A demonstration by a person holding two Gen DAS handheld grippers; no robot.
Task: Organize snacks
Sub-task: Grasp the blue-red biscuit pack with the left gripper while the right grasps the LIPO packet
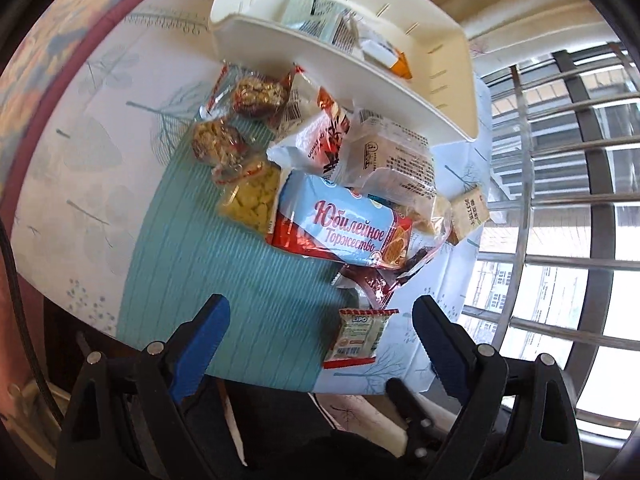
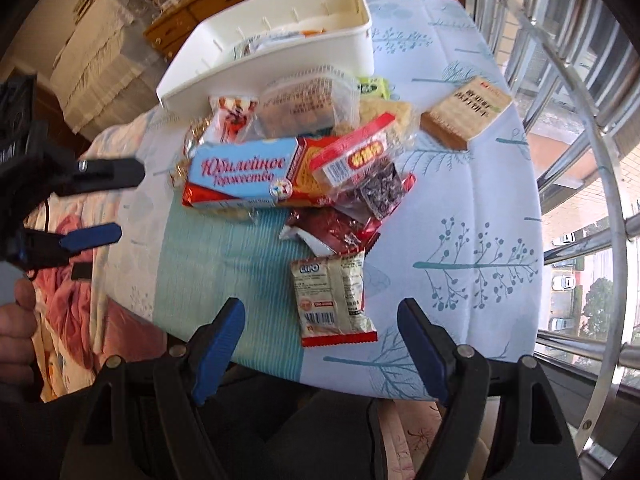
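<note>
Both claws are spread and empty: left claw (image 1: 320, 344), right claw (image 2: 320, 346). The Lipo pack (image 2: 334, 298) lies alone at the pile's 6 o'clock, on the desk (image 2: 480, 200), bin (image 2: 280, 52) at 12. It is probably light, crinkly and slippery, with brittle contents; pinch across its flat middle, gently.

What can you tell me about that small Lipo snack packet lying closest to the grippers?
The Lipo packet is a small, pale cream, glossy pouch with red crimped ends and printed labels. It looks sealed and slightly puffed. It lies flat near the table's front edge, apart from the main snack pile, across the border of the teal striped mat and the white patterned tablecloth. Its far end almost meets a crumpled red foil wrapper; whether they touch is unclear. Both the left gripper and right gripper are open, not touching it.
</note>
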